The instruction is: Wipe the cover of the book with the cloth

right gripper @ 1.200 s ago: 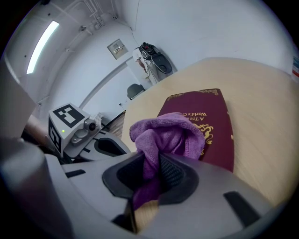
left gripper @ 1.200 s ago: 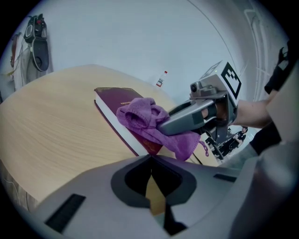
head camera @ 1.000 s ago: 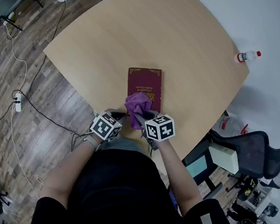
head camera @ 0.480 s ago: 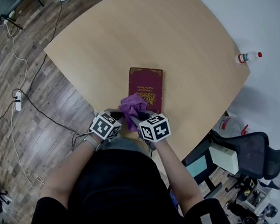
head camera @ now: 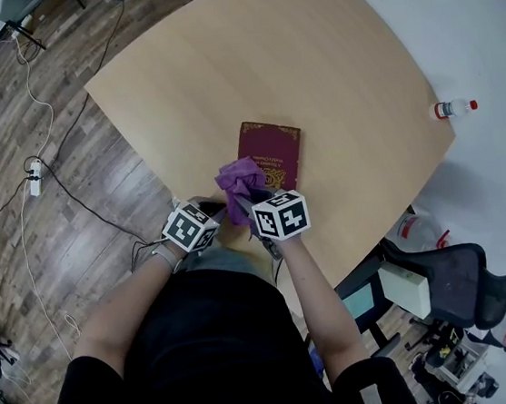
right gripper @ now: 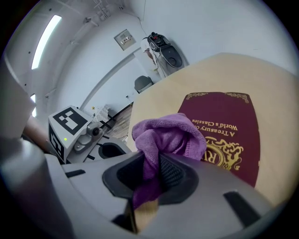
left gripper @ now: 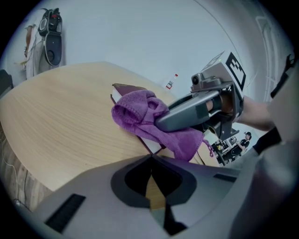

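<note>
Your right tongs [right gripper: 152, 173] pinch the cloth [right gripper: 164, 135], bunched on the near end of the book [right gripper: 224, 123] on the counter [head camera: 310, 70]. Your left tongs [left gripper: 150, 159] are closed and empty, which the head view hides.

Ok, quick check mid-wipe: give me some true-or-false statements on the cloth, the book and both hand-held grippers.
1. The right hand-held gripper is clamped on the purple cloth. True.
2. The book lies open on the table. False: it is closed, with its maroon cover facing up.
3. The cloth sits over the end of the cover nearest the person. True.
4. The left hand-held gripper holds a corner of the cloth. False: its jaws are together with nothing between them.
</note>
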Tool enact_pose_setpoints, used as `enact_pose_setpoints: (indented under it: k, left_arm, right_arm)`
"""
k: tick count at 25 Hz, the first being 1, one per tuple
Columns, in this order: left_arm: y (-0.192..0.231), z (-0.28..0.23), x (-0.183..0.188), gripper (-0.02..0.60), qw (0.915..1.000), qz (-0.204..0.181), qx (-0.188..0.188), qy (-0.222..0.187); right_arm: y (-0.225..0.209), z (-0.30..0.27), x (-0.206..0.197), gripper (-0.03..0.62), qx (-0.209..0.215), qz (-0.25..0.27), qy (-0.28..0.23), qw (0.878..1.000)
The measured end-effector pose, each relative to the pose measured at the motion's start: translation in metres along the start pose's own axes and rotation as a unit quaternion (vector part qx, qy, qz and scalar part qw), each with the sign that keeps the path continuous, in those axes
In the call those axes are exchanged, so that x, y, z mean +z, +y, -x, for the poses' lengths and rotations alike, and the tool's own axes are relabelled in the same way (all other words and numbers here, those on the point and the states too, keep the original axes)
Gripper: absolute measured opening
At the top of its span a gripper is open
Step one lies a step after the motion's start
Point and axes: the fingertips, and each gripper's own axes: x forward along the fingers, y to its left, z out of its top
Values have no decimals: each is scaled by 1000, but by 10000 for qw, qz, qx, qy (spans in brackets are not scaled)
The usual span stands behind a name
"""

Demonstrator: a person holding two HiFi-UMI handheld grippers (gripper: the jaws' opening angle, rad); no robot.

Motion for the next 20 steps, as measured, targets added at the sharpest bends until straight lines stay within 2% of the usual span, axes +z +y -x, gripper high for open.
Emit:
enact_pose_setpoints:
  k: [5, 12, 20]
  left_arm:
    - [3, 1, -1, 18, 10000, 48, 33, -21]
    - [4, 4, 0, 18, 10000, 26, 33, -32]
    - [0, 5, -2, 18, 10000, -75, -7, 33]
  right_arm:
    - [0, 4, -1, 86, 92, -113, -83, 9999]
    - [0, 17, -27, 86, 189, -340, -236, 9990]
    - [-30, 48, -44, 86, -2, -888, -488, 9949]
